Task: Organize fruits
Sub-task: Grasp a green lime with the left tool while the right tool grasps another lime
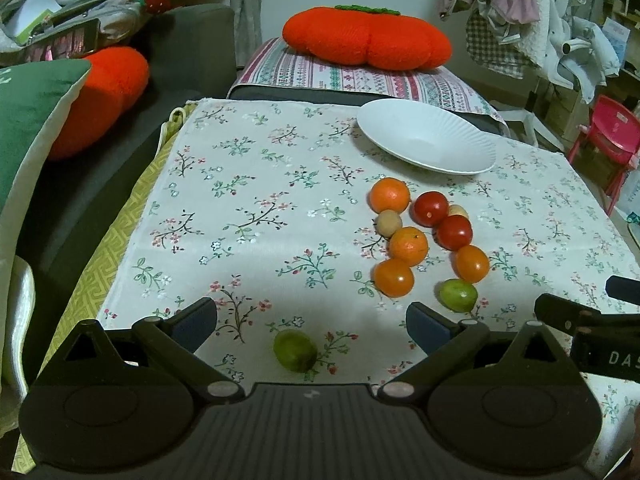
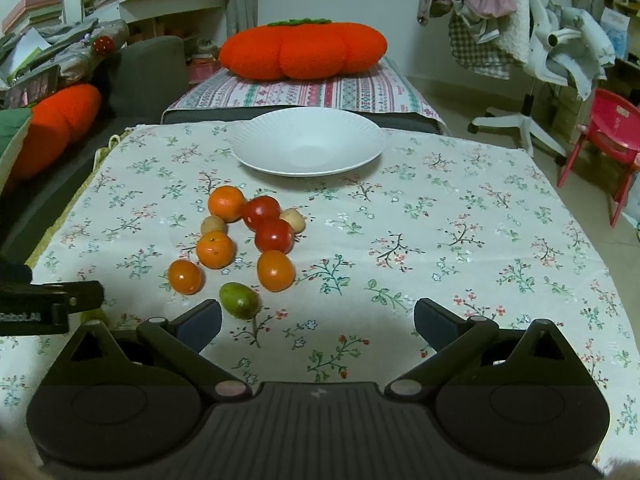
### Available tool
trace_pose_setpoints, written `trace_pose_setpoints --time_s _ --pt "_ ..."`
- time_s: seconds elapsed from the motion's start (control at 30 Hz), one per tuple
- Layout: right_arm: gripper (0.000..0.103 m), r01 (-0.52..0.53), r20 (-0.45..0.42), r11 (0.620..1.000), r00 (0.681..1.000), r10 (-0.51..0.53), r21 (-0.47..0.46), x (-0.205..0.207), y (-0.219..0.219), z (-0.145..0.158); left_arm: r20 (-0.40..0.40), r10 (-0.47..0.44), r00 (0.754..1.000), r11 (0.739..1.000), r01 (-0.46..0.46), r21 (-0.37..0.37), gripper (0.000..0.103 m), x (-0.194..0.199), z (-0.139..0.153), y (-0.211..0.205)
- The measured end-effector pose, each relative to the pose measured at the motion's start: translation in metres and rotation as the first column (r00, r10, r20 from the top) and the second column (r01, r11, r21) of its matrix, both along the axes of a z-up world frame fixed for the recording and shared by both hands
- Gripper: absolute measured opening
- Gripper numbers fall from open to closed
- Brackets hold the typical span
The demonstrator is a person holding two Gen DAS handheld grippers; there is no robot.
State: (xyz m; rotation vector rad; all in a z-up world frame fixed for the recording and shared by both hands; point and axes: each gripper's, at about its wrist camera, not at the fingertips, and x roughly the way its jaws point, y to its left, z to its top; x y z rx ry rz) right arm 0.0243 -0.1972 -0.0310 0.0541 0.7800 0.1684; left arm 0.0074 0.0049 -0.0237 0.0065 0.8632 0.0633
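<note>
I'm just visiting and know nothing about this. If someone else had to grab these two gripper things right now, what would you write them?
Left gripper: open, holding nothing, with a lone green fruit lying on the cloth between its fingers.
Right gripper: open, holding nothing, over bare tablecloth.
Fruits: a cluster of orange, red, small tan and one more green fruit sits on the cloth in front of the white plate.
Done: nothing sorted yet; the plate holds no fruit.
Left: every fruit still needs organizing, probably onto the plate. The lone green one looks like the easiest start.
</note>
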Motion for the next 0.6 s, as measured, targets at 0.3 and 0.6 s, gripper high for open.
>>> trace_pose_setpoints --time_s 0.3,0.6 --pt "0.103 -0.013 0.043 1.0 0.999 0.014 -0.023 0.006 -0.001 -0.008 -0.014 0.027 1.0 0.999 -0.028 -0.044 0.074 0.005 -0.009 0.014" --pt "0.094 -0.094 -0.038 0.995 0.995 0.094 0.017 0.017 0.005 -0.022 -0.046 -0.007 0.999 0.999 0.005 -0.042 0.059 0.005 -0.028 0.014"
